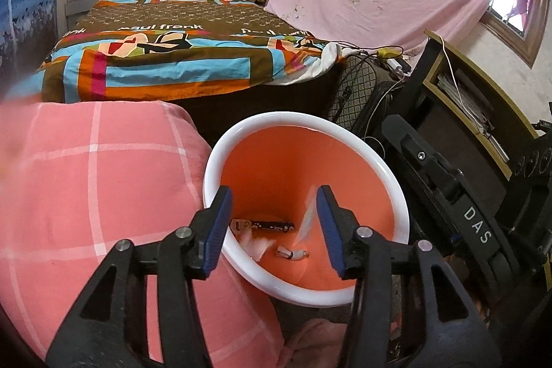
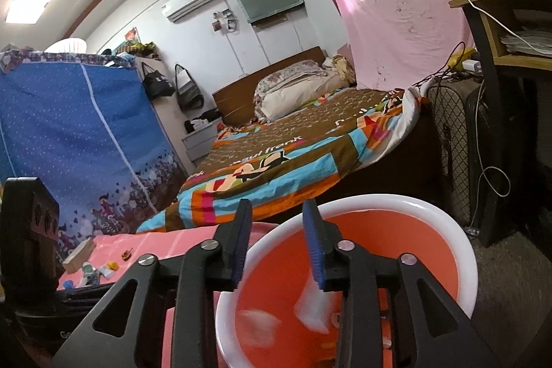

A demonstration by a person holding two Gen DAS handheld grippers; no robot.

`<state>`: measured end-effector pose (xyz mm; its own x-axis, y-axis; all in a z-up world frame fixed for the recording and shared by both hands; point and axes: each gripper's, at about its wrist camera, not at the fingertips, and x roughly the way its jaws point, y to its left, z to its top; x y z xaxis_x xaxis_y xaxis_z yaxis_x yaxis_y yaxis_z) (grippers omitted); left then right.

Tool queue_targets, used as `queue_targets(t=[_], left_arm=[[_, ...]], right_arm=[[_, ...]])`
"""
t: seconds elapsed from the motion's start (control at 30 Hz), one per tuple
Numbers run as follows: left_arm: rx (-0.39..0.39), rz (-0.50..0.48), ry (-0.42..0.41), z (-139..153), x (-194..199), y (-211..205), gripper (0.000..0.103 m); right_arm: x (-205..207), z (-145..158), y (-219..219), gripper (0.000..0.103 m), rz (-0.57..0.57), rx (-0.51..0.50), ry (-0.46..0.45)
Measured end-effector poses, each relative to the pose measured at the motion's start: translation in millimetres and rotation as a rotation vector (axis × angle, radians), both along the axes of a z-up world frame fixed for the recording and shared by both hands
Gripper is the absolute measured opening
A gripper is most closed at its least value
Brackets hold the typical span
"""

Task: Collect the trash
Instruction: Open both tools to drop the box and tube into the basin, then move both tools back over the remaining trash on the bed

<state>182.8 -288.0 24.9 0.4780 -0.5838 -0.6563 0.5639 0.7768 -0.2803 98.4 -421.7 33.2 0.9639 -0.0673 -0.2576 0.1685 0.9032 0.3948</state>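
Bedroom floor beside the bed carries an orange bin holding light, soft, crushable wrappers, best pinched by a loose edge; left gripper and right gripper hover above, jaws spread, empty.

Left of my right tool, the pink checked cover carries a small box and scattered bits; the orange bin stands beside it.

Both wrist views look closely down into the orange bin, perhaps sharing the bed.
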Motion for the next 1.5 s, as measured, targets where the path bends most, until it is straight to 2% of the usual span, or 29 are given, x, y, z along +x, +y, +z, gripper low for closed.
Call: queue_targets(t=[0.33, 0.43, 0.5, 0.57, 0.63, 0.7, 0.73, 0.8, 0.87, 1.13, 1.5], left_arm=[[-0.038, 0.082, -0.035, 7, 4, 24, 0.063], [-0.059, 0.118, -0.064, 13, 4, 37, 0.072], [-0.081, 0.145, -0.094, 19, 3, 48, 0.08], [-0.095, 0.165, -0.116, 23, 2, 56, 0.088], [-0.112, 0.189, -0.146, 27, 1, 68, 0.091], [-0.12, 0.214, -0.177, 31, 1, 79, 0.101], [-0.123, 0.233, -0.195, 33, 0, 84, 0.103], [-0.14, 0.285, -0.236, 35, -3, 98, 0.103], [-0.145, 0.317, -0.26, 37, -4, 110, 0.103], [-0.132, 0.459, -0.375, 39, -14, 162, 0.103], [-0.088, 0.625, -0.508, 38, -27, 237, 0.103]], right_arm=[[-2, 4, -3, 0.045, -0.025, -0.006, -0.015], [-1, 7, -1, 0.048, -0.032, -0.018, -0.027], [0, 9, 3, 0.053, -0.034, -0.027, -0.033], [1, 11, 8, 0.072, -0.031, -0.035, -0.046], [1, 14, 12, 0.078, -0.025, -0.039, -0.066], [3, 17, 18, 0.081, -0.017, -0.052, -0.075], [3, 18, 22, 0.084, -0.014, -0.063, -0.08], [5, 21, 29, 0.09, -0.006, -0.079, -0.095], [6, 23, 35, 0.103, 0.007, -0.084, -0.115], [9, 35, 69, 0.103, 0.069, -0.12, -0.221], [23, 45, 143, 0.103, 0.176, -0.193, -0.345]])
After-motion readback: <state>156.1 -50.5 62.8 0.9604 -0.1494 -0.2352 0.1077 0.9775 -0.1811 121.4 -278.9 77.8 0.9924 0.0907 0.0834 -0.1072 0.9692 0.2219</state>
